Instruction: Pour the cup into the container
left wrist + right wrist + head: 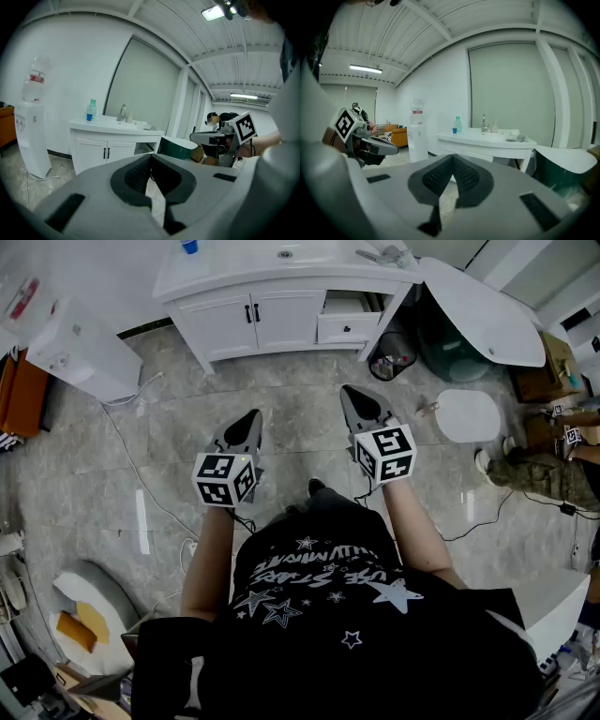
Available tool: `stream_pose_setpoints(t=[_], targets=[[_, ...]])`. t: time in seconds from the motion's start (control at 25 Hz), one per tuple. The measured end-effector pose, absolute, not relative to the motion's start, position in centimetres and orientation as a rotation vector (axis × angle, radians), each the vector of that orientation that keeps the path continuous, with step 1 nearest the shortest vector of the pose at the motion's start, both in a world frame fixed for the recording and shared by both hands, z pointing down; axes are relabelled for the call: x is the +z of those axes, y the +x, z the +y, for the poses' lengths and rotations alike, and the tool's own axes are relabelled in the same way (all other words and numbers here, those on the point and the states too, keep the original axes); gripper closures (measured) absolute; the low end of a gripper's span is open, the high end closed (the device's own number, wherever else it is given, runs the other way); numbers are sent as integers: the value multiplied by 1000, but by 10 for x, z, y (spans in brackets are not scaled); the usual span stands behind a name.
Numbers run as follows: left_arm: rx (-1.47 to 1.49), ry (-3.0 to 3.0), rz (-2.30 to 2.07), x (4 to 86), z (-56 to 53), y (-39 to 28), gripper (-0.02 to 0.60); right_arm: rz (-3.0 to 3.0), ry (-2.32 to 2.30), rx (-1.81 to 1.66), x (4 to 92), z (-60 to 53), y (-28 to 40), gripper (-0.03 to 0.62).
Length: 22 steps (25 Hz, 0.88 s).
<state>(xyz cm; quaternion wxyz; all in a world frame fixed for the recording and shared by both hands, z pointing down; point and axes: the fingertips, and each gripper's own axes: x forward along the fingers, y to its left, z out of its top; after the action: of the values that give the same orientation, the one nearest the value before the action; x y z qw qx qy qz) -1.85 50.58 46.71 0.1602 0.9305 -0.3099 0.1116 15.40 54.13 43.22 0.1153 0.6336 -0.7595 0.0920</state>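
A small blue cup (pixel 454 130) stands beside a teal bottle (pixel 458 124) at the left end of the white vanity counter (pixel 234 273). In the head view the cup (pixel 189 246) is at the top edge. From the left gripper view only the bottle (pixel 91 110) is plain. I cannot tell which thing is the container. My left gripper (pixel 251 416) and right gripper (pixel 349 392) are held side by side over the floor, well short of the vanity. Both are shut with nothing between the jaws, as seen on the left gripper (pixel 151 157) and the right gripper (pixel 453 157).
A water dispenser (pixel 80 351) stands at the left. The vanity has a sink (pixel 286 253) and an open drawer (pixel 347 320). A bin (pixel 392 355), a tilted white board (pixel 483 310) and a round white stool (pixel 467 415) are at the right. Cables (pixel 131 465) cross the floor. Another person (pixel 544 474) is at far right.
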Motion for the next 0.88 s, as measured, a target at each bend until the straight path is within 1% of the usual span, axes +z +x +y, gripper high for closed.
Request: stream_pose_setpoints(t=[0.64, 0.88], targets=[[302, 2651, -886, 467, 513, -33, 572, -2221, 1864, 277, 433, 550, 141, 588], [288, 2631, -906, 469, 517, -46, 572, -2251, 1896, 342, 437, 548, 138, 588]])
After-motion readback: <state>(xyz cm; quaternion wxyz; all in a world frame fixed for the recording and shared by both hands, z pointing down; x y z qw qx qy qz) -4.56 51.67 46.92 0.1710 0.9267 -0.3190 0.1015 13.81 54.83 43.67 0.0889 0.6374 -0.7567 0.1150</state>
